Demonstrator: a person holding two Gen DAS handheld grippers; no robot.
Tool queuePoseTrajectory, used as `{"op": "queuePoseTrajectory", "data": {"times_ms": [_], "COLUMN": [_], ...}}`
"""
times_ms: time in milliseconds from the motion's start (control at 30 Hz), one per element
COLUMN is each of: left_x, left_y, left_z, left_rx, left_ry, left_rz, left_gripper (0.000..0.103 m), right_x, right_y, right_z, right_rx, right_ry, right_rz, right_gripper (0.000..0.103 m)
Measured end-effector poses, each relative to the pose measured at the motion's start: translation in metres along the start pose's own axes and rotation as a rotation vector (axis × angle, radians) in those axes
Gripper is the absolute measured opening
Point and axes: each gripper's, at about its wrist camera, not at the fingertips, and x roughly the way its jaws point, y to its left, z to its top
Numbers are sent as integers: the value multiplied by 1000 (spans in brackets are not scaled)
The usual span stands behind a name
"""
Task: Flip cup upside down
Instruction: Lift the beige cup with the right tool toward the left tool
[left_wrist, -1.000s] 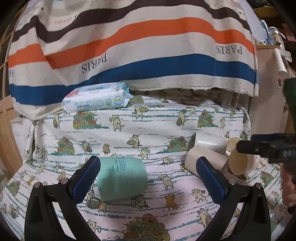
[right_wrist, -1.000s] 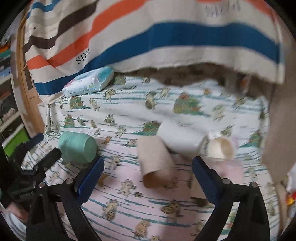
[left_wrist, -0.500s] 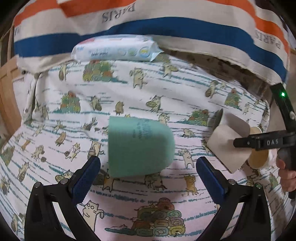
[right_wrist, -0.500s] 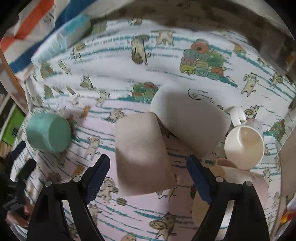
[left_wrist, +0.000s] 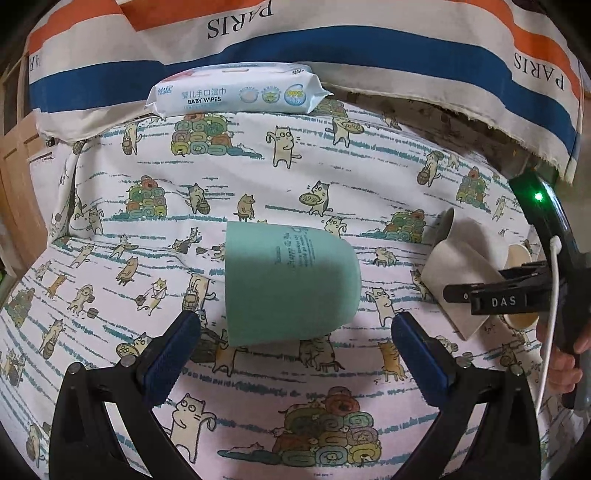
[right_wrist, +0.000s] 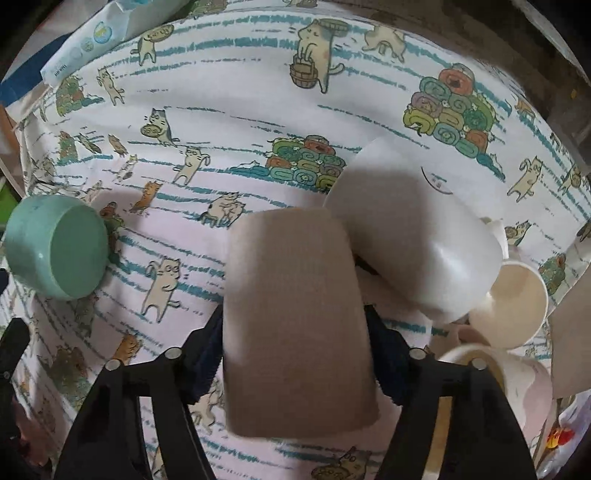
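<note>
A teal cup (left_wrist: 288, 284) lies on its side on the cat-print cloth, its base seen in the right wrist view (right_wrist: 59, 245). My left gripper (left_wrist: 291, 350) is open, its blue pads just in front of the teal cup, one on each side. A tan cup (right_wrist: 295, 325) lies on its side; my right gripper (right_wrist: 295, 354) has closed its pads against both its sides. The tan cup also shows in the left wrist view (left_wrist: 461, 280) with the right gripper body over it.
A white cup (right_wrist: 413, 236) lies touching the tan cup. A cream mug (right_wrist: 513, 302) and a pink cup (right_wrist: 517, 387) sit at the right. A baby wipes pack (left_wrist: 236, 92) rests at the back under a striped cloth (left_wrist: 332, 40).
My left gripper moved closer to the teal cup. My right gripper came down over the tan cup and closed its pads on the cup's sides.
</note>
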Motion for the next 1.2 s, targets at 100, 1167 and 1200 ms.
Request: {"op": "queuePoseTrajectory", "data": {"times_ms": [100,1167,1200], "left_x": [-4,-104,-105], "left_y": [-2,-3,-3], "left_z": [0,-26,-27], "left_rx": [9,59,58], "left_ry": [-14,-213,-215], "left_rz": [-4,-35,-38], "left_gripper": [102,102,102], "right_x": [-14,-99,-99], "right_y": [2,76,77], "right_z": [-8,-156,-157], "right_rx": [1,229,232], "right_ry": [-33,-383,-386], "right_rz": [-12,77,71], "right_gripper": [69,69,69]}}
